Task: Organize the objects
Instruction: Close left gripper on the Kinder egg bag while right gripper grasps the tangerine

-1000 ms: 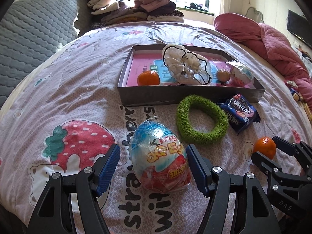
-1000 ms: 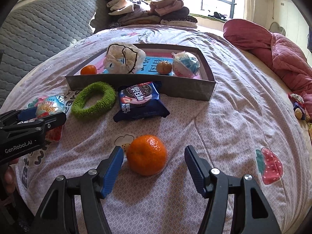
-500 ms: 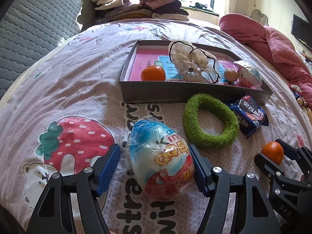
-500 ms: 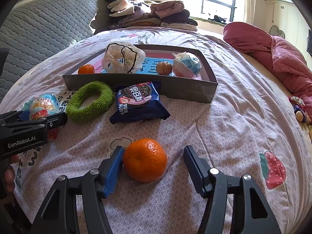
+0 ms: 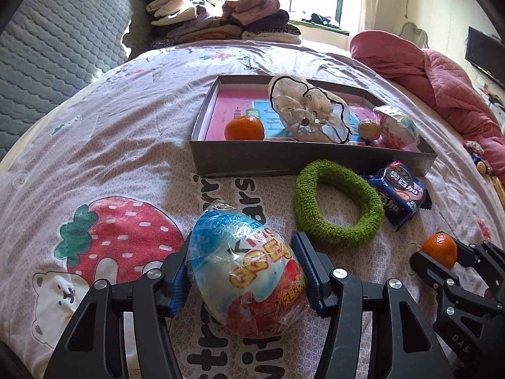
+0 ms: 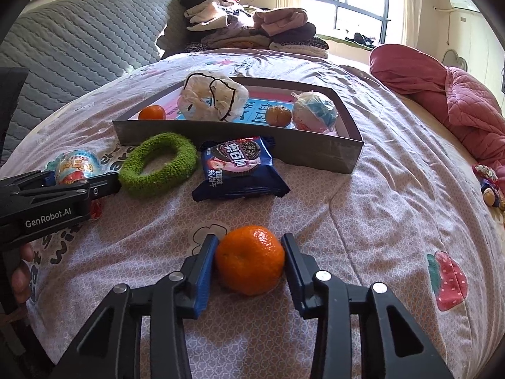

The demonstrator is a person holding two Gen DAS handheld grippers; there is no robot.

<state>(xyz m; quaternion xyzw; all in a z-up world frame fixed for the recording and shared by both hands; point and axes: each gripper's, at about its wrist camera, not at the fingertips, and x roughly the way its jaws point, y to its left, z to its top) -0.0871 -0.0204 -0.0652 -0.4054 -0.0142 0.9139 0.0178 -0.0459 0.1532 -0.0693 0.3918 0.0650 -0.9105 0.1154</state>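
My left gripper (image 5: 244, 265) is shut on a wrapped toy egg (image 5: 249, 278), blue, white and red, on the bedspread. My right gripper (image 6: 249, 257) is shut on an orange mandarin (image 6: 250, 259) on the bed; it also shows in the left wrist view (image 5: 439, 250). A grey cardboard tray (image 5: 268, 159) (image 6: 315, 150) lies further back and holds a mandarin (image 5: 244, 128), a crumpled white bag (image 5: 311, 112), a small brown fruit (image 6: 277, 115) and another wrapped egg (image 6: 314, 112). A green fuzzy ring (image 5: 337, 207) and a blue cookie packet (image 6: 238, 167) lie in front of the tray.
A pink quilt (image 6: 442, 94) is bunched at the right. Folded clothes (image 5: 217, 20) are stacked at the head of the bed by a grey quilted headboard (image 5: 56, 44). A small toy (image 6: 489, 186) lies at the right edge.
Both grippers have moved forward and closed: the left onto the toy egg, the right onto the mandarin. One second ago both were wide open around them.
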